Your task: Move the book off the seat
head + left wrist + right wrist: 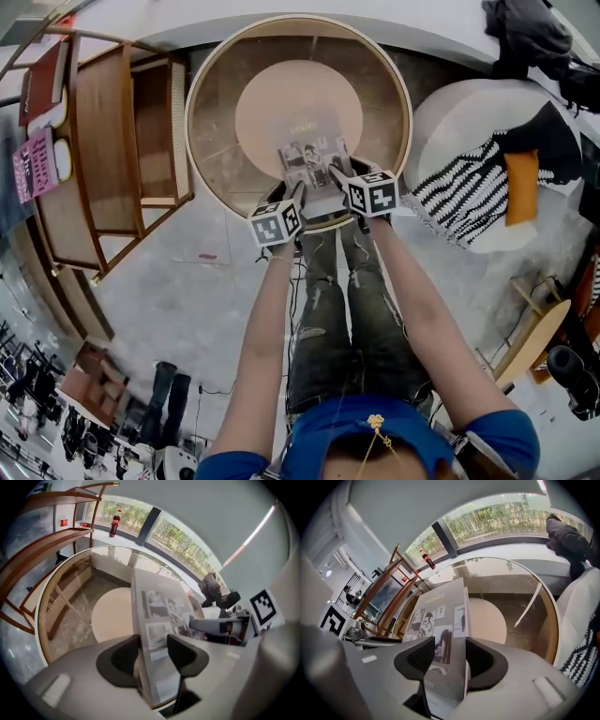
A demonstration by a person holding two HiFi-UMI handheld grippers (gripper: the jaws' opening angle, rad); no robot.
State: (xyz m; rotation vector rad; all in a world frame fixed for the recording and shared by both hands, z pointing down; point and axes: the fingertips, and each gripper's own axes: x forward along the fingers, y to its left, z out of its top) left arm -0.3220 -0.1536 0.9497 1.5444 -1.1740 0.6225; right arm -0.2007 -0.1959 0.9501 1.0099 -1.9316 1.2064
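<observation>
Only the gripper views show the left gripper [152, 654] and right gripper [450, 660] each clamped on the near end of the book [314, 161], plus a cola bottle [114, 524] at 11 o'clock, while the head view shows both forearms [270, 323] stretched forward, grippers tilted down, holding the book over the 6 o'clock rim of the round table [192, 141].

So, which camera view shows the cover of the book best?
The right gripper view: there the cover of the book faces the camera, photos plain. The left gripper view sees it steeply slanted. The head view shows it small and pale.
</observation>
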